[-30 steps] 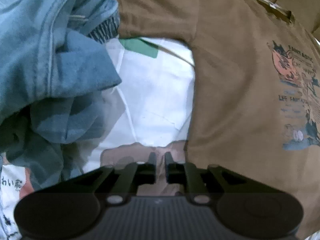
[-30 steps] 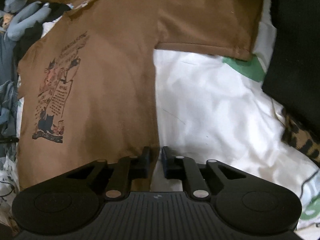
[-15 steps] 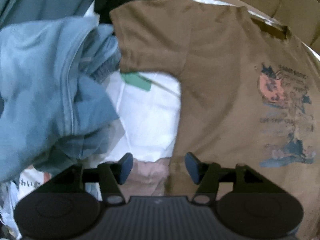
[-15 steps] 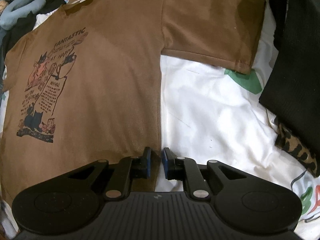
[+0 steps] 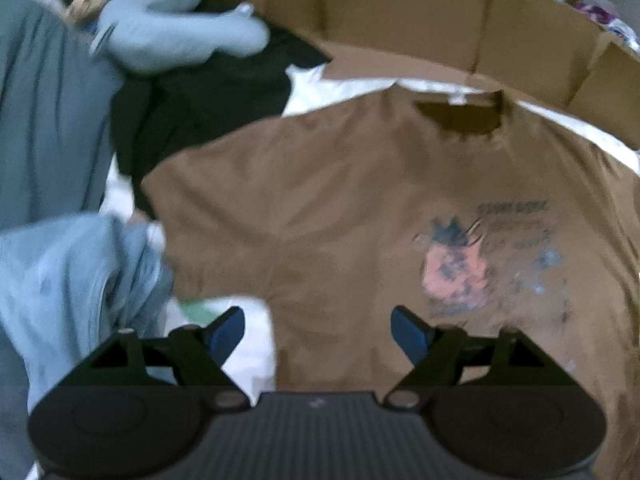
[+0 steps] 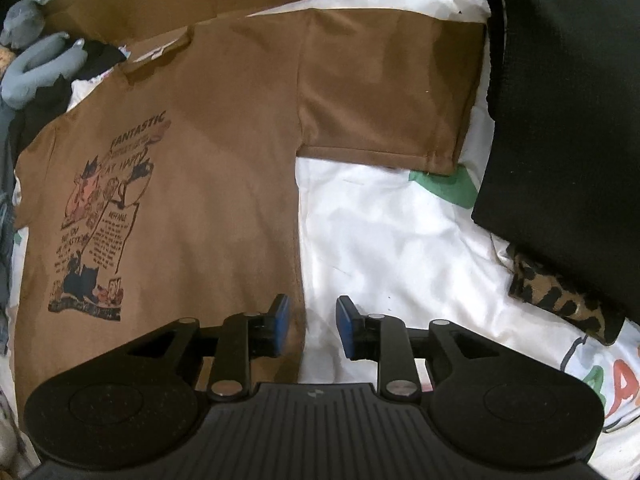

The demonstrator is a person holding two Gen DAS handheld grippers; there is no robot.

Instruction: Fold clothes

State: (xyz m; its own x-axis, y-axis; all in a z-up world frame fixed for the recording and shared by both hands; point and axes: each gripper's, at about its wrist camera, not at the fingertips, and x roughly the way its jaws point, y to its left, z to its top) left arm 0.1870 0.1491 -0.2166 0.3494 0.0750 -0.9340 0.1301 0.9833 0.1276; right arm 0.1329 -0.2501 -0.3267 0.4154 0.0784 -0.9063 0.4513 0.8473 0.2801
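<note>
White sheet beneath brown T-shirt, clutter around.

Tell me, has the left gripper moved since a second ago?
Yes. The left gripper has pulled up and away from the brown T-shirt: the collar and cardboard box now show, and its jaws are opening, empty.

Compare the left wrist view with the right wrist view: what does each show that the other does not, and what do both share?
Only the left wrist view shows the light blue garment bunched beside the shirt, and the left gripper, jaws opening, nothing between them.

Only the right wrist view shows the leopard-print cloth, the shirt's readable print, and the right gripper, jaws opening over the shirt's side edge.

Both show the brown T-shirt spread flat, the white sheet and cardboard.
</note>
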